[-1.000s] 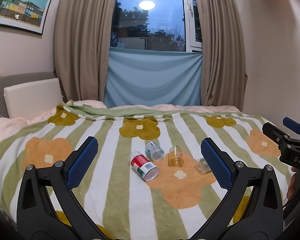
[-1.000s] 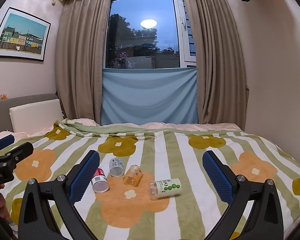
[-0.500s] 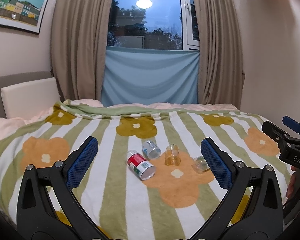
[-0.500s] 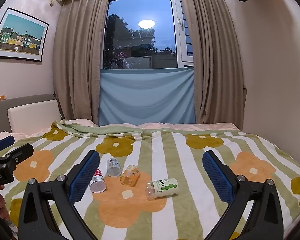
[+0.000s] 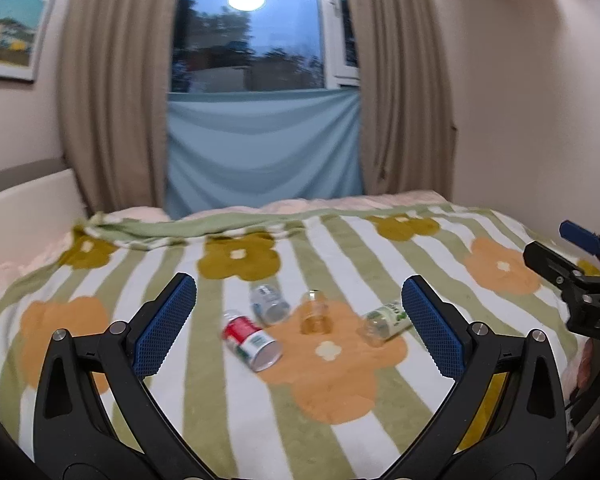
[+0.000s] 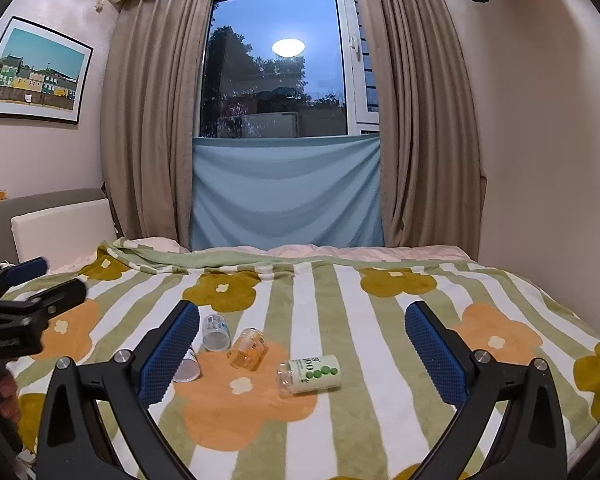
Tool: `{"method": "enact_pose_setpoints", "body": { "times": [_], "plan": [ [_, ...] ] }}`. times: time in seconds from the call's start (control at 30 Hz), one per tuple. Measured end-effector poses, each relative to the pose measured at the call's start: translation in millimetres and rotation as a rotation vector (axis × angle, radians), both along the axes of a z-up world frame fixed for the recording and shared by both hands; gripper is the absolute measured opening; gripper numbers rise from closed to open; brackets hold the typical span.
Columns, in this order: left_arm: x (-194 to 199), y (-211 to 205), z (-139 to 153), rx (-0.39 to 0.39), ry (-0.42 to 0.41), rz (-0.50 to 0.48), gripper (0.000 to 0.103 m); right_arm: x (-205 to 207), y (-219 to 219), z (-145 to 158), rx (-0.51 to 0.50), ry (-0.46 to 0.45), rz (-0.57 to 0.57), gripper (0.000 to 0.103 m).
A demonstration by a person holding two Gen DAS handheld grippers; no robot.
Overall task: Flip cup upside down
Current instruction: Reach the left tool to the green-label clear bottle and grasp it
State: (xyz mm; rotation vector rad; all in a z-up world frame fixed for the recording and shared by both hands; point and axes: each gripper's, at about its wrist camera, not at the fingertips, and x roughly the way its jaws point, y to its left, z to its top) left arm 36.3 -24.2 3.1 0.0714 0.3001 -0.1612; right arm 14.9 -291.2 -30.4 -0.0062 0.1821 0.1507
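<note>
A small amber translucent plastic cup is seen lying tipped on the striped flowered blanket of the bed, well short of every edge, its long axis slanting away. Both the left tool and right tool are held with fingers apart, empty; the cup is judged about equally reachable, left of the right tool's centre.

We see a home bedroom: a bed with a flowered blanket, curtains at the window, 1 framed picture.
</note>
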Motion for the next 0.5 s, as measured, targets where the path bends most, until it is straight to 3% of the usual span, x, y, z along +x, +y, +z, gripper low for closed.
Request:
{"method": "enact_pose_setpoints", "body": {
  "times": [0.23, 0.5],
  "plan": [
    [64.4, -48.3, -9.4, 0.132, 0.088, -0.210, 0.103, -4.0, -22.8, -4.6, -0.006, 0.016, -0.034, 0.103],
    [165.5, -124.5, -69.0, 0.308, 0.359, -0.469, 0.103, -6.4, -59.4, -20.3, -0.003, 0.053, -0.108, 0.103]
  ]
}}
